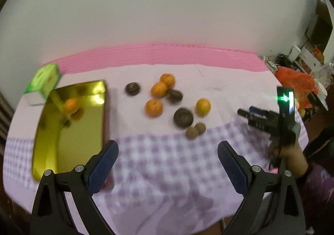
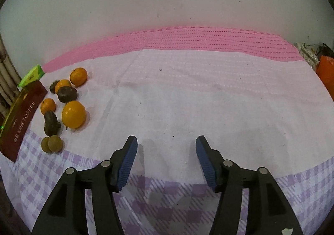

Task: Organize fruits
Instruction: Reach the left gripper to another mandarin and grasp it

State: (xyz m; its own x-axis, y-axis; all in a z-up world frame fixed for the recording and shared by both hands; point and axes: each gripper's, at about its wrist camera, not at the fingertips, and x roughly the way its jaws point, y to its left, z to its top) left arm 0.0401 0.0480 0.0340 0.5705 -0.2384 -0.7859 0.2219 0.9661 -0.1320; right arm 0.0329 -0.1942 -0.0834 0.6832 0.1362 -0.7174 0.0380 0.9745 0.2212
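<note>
Several oranges (image 1: 153,107) and dark brown fruits (image 1: 183,117) lie loose on the lilac cloth, with two small tan fruits (image 1: 191,132) nearest me. At the left sits a gold tray (image 1: 68,141) with one orange (image 1: 71,105) inside. My left gripper (image 1: 168,145) is open and holds nothing, low over the checked part of the cloth in front of the fruits. My right gripper (image 2: 166,141) is open too, with only bare cloth between its fingers. The fruit group (image 2: 74,117) lies far to its left. In the left wrist view the right gripper (image 1: 246,110) points at the fruits from the right.
A green box (image 1: 44,80) stands behind the tray. The tray's dark red side (image 2: 23,118) bears gold lettering. A pink strip (image 2: 187,41) runs along the wall. Orange bags and clutter (image 1: 296,82) sit past the table's right end. A hand (image 1: 292,157) grips the right tool.
</note>
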